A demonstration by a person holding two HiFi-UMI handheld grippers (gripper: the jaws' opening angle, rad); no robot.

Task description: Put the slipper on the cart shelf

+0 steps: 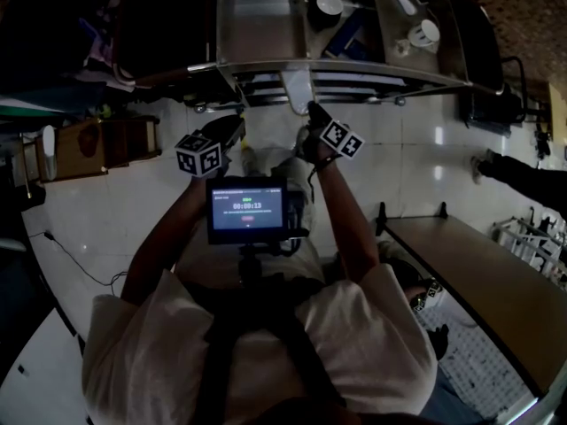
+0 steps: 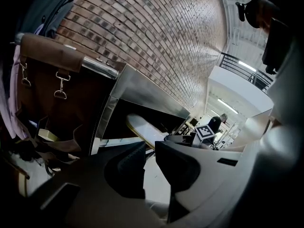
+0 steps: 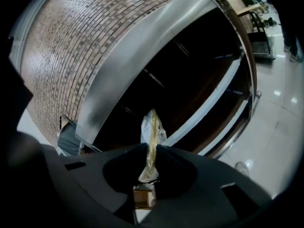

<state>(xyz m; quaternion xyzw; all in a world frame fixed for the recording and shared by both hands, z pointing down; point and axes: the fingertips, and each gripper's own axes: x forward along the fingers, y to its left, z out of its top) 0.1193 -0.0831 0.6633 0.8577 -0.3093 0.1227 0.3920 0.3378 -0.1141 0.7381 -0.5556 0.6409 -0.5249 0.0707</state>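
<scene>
The right gripper (image 3: 151, 151) pinches a pale slipper (image 3: 153, 126) edge-on, perhaps plastic-wrapped, at frame centre before the cart (image 3: 142, 46).

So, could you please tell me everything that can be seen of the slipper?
The slipper is pale, flat and thin, and seems to be wrapped in clear plastic film. The right tongs are shut across its thickness near one end and hold it in the air. Its free end points at the dark opening of the steel cart. It seems to rest on no shelf yet; only the tongs seem to touch it.
</scene>
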